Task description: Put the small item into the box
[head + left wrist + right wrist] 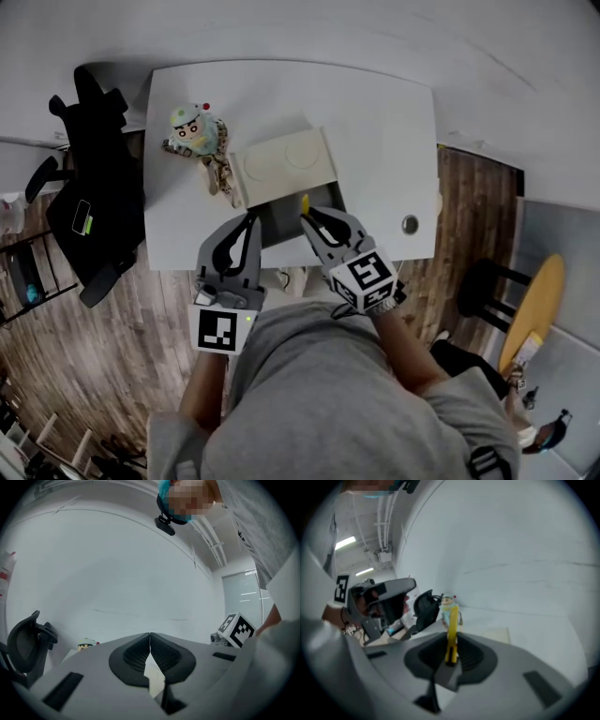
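White table's (375,122) near edge: right gripper (307,216) holds yellow item (305,202) above box (272,211).

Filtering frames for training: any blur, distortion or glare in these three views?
Head view: fairly sharp, evenly lit, the table edges bow from the wide lens, no glare. Left gripper view: crisp on the left gripper, dark round vignette, mosaic patch at top. Right gripper view: soft all over, the yellow item in the right gripper smeared, same vignette.

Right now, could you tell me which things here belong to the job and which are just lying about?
Job: yellow item, held in right gripper; box; lid.
Lying about: doll; chair; stool.
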A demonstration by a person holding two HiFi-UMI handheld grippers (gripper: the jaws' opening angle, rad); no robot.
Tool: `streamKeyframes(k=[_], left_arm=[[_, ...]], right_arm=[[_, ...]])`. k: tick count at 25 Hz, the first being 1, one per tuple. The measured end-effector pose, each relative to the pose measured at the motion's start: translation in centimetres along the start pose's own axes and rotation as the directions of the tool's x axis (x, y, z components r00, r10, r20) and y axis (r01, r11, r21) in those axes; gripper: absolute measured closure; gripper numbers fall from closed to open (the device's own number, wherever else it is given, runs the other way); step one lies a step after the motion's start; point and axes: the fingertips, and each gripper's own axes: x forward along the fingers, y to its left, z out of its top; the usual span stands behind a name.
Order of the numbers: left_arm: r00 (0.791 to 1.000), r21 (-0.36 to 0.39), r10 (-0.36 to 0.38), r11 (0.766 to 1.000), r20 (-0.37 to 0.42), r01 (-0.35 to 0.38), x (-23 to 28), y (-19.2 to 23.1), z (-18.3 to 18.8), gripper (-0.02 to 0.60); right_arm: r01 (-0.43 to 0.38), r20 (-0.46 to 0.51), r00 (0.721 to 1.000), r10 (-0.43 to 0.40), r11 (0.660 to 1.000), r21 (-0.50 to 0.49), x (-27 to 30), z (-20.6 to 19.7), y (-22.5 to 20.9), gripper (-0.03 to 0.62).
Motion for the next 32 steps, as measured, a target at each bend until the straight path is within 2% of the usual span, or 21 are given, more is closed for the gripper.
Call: streamKeyframes(k=[8,14,18,24,32], left_arm=[[0.997,0.02,-0.079,0.997,-0.011,0.079,0.6,0.2,-0.6,0.548],[0.995,0.008,-0.095,0.995,0.002,0.095,0.8,0.6,-0.7,0.548],[0.994,-0.001,-0.107,0.994,0.002,0.107,0.9,0.3,-0.9,0.548],[0.994,-0.005,-0.11,0.994,0.005,0.11,1.0,0.3,-0.8,0.548],[0.993,-0.003,-0.116,0.993,0.0,0.116,1.5,1.0,-0.9,0.548]], right_arm=[[0.061,-0.085,0.995,-0.055,0.996,0.066,1.6,-3.5,-1.0,0.51],[0.127,-0.163,0.981,-0.11,0.987,0.098,2.8,-6.8,-2.2,0.51],[0.161,-0.249,0.959,-0.133,0.982,0.096,3.5,-9.3,-2.9,0.51],[0.161,-0.398,0.908,-0.129,0.986,0.048,4.6,-12.4,-3.1,0.51],[0.151,-0.481,0.868,-0.123,0.988,0.019,5.9,-13.9,-3.4,0.511]])
